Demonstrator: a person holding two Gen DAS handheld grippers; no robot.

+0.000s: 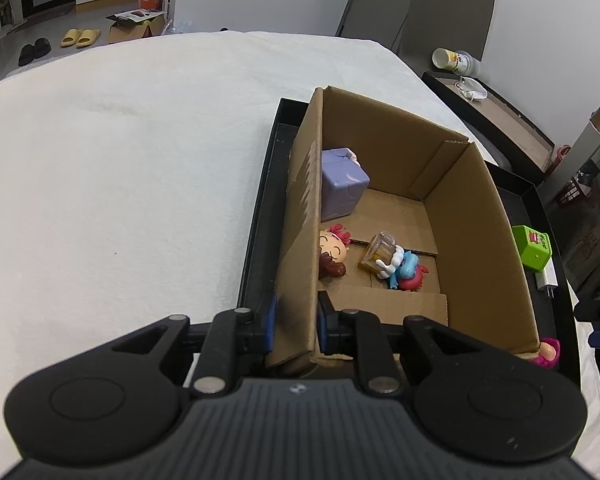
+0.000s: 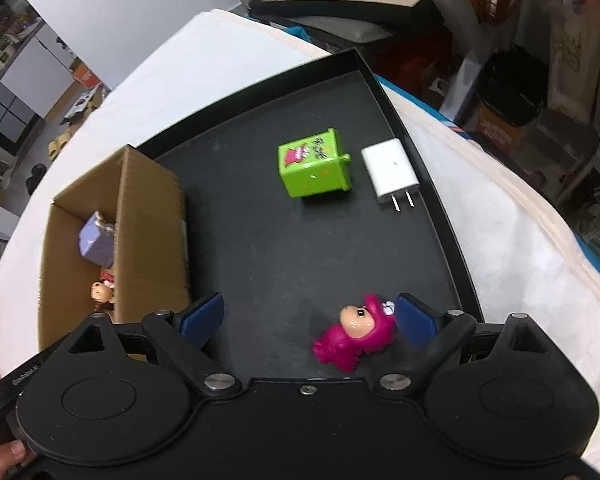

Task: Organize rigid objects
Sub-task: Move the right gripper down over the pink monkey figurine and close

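Observation:
My left gripper (image 1: 295, 326) is shut on the near left wall of the cardboard box (image 1: 300, 240), which stands in a black tray (image 1: 260, 216). Inside the box lie a purple cube (image 1: 342, 184), a doll-head figure (image 1: 332, 254) and a blue figure with a clear cup (image 1: 396, 266). My right gripper (image 2: 308, 320) is open above the tray (image 2: 300, 248), with a pink figure (image 2: 356, 334) lying between its fingers, close to the right pad (image 2: 414, 320). A green cube (image 2: 314, 164) and a white charger (image 2: 390, 172) lie farther on the tray. The box also shows in the right wrist view (image 2: 148, 232).
The tray sits on a white cloth-covered table (image 1: 120, 160). A second black tray with a cup (image 1: 456, 60) stands beyond the table's far right. Chairs, boxes and shelves fill the room around.

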